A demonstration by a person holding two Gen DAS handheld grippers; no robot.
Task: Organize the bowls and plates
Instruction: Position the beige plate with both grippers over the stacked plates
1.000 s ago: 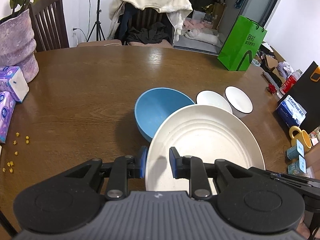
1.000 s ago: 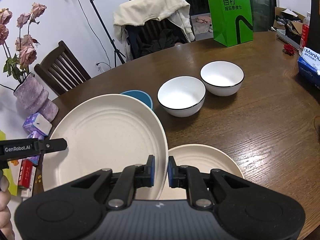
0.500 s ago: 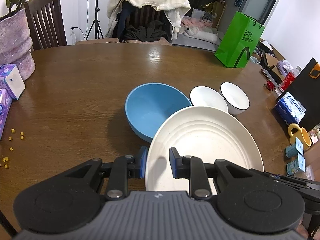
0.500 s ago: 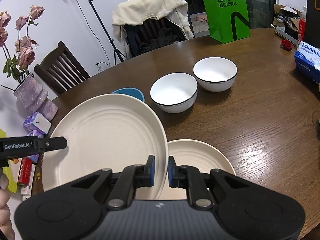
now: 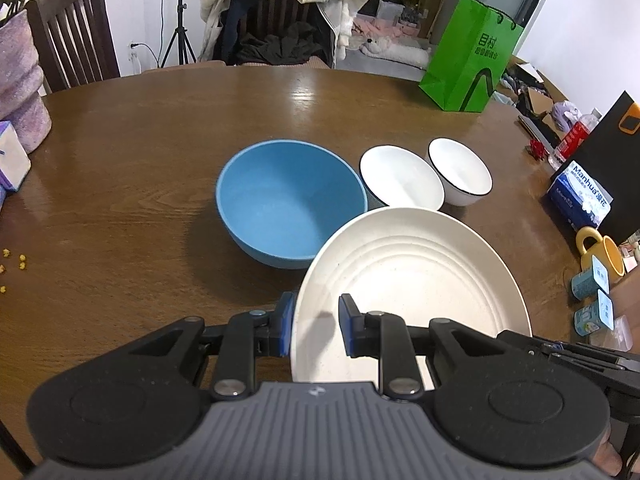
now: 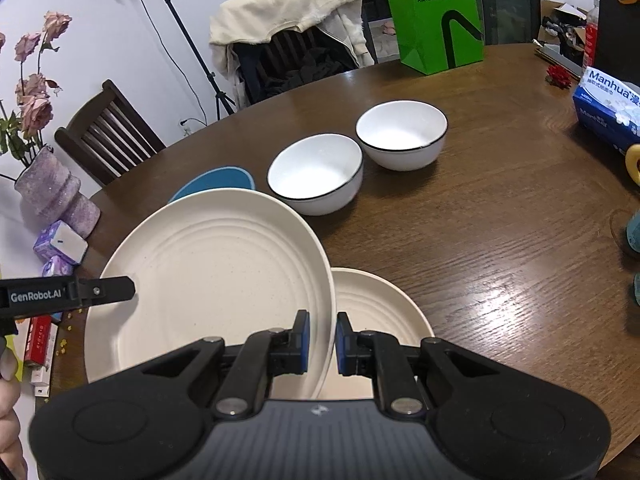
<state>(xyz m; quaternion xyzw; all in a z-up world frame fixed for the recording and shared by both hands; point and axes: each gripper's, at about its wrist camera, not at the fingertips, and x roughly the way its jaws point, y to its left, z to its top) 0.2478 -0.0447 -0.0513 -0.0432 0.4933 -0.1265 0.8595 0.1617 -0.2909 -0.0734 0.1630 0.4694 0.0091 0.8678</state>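
left hand-held gripper (image 5: 313, 326) clamped, right hand-held gripper (image 6: 322, 342) clamped

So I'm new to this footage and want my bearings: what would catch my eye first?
The large cream plate fills the foreground, held by its rim on both sides, the right gripper on one edge and the left gripper on the opposite one. A second cream plate lies on the wooden table just under it. Beyond sit a blue bowl and two white bowls side by side.
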